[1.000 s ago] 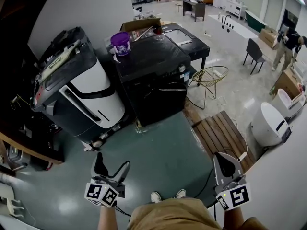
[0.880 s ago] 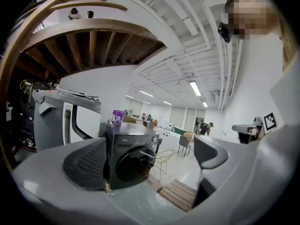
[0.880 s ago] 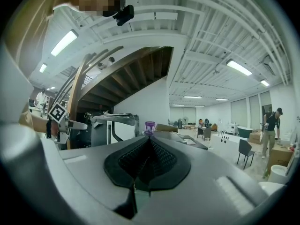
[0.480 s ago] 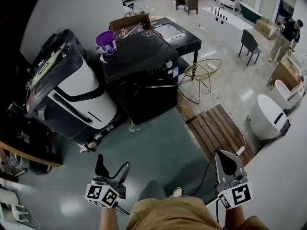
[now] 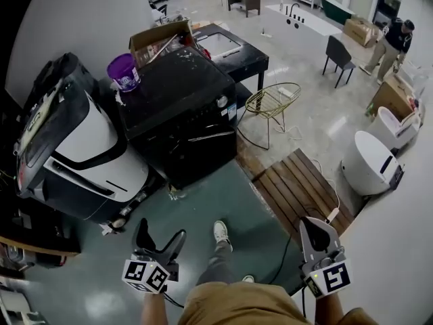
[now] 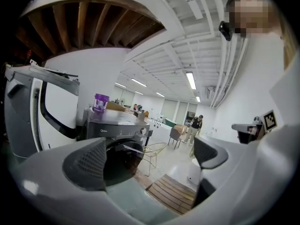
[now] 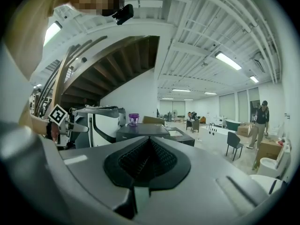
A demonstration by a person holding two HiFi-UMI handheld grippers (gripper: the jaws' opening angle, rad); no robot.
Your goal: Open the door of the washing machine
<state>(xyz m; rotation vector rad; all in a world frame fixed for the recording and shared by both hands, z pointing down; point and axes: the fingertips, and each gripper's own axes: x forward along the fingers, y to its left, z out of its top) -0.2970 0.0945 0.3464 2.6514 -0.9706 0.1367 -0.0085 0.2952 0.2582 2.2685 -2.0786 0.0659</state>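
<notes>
Left gripper (image 5: 160, 233) spread and empty, right gripper (image 5: 316, 226) pressed together, both well short of the washing machine (image 5: 183, 110), its door (image 6: 124, 159) seemingly closed.

The left gripper (image 5: 160, 237) was held low, well short of the washing machine (image 5: 181, 103), with its jaws spread apart and nothing between them. The right gripper (image 5: 318, 234) was held equally low, off to the right of the machine front, its jaws pressed together and empty.

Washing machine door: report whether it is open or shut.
Shut. The door lies flush in the front of the washing machine; nothing swings out in the head view.
</notes>
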